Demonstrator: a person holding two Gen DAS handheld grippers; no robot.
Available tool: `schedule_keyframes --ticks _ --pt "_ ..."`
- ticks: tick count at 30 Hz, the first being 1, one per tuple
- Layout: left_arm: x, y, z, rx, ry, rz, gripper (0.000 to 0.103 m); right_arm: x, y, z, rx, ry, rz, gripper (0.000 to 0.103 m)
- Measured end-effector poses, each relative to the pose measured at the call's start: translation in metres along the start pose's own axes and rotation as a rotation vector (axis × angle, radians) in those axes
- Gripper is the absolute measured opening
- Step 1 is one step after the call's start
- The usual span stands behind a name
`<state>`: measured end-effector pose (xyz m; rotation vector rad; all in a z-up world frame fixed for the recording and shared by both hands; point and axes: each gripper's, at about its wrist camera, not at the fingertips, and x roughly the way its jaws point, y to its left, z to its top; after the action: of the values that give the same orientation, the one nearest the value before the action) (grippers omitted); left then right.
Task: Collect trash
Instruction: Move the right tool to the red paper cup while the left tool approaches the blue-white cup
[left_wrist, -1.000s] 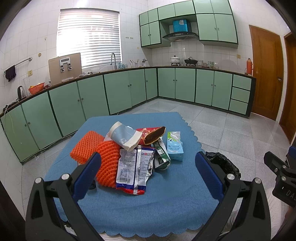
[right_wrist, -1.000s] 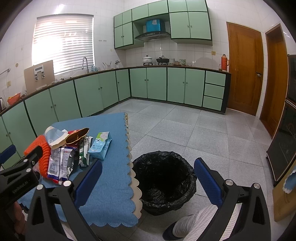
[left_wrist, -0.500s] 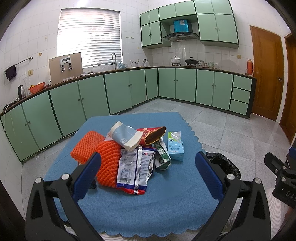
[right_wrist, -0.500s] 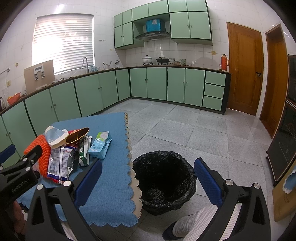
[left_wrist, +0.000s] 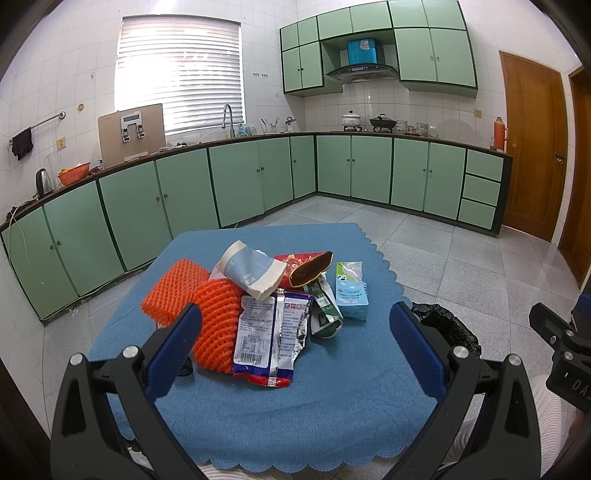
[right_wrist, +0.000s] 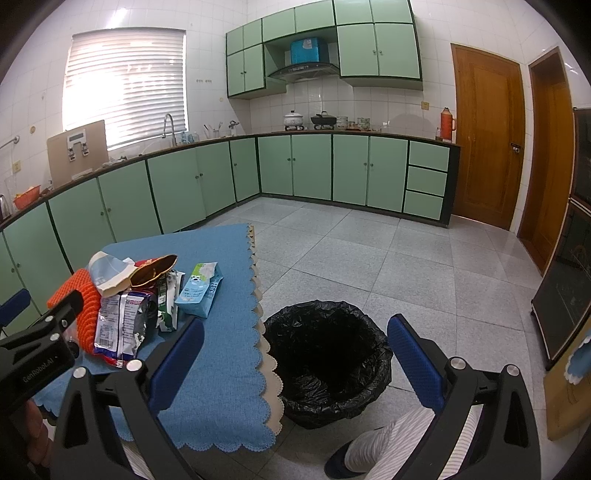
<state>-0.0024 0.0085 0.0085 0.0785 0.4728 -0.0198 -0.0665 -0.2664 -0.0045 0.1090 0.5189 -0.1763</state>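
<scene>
Blue cloth (left_wrist: 295, 387) is spread over the table in the middle of the left view. A black-lined bin (right_wrist: 328, 362) is seen on the floor just beside the cloth, low in the middle of the right view. The trash pile (left_wrist: 266, 302) is heaped on the cloth: orange foam net, snack bags, a small blue carton. The left gripper (left_wrist: 295, 347) and right gripper (right_wrist: 295, 354) are spread wide, and nothing is held.
</scene>
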Motion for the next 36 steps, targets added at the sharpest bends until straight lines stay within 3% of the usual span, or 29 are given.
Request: schedule_keyframes --ticks 9,14,19,24,31,36 --pt "0.010 0.014 -0.003 -0.025 0.029 -0.004 0.098 0.010 -0.002 -0.001 -0.005 0.020 0.000 0.097" --pt "0.025 0.036 -0.001 -0.052 0.045 0.032 0.098 0.030 0.004 0.006 -0.017 0.038 0.026 0.091" --pt "0.044 0.061 0.004 -0.042 0.030 0.104 0.098 0.052 0.026 0.017 -0.071 0.034 0.073 0.086" --pt "0.057 0.074 0.008 -0.044 0.016 0.116 0.098 0.078 0.049 0.029 -0.091 0.049 0.136 0.080" --pt "0.091 0.092 0.014 -0.081 0.044 0.122 0.086 0.119 0.091 0.047 -0.140 0.051 0.217 0.071" --pt "0.111 0.100 0.021 -0.091 0.041 0.130 0.084 0.152 0.116 0.059 -0.154 0.082 0.295 0.062"
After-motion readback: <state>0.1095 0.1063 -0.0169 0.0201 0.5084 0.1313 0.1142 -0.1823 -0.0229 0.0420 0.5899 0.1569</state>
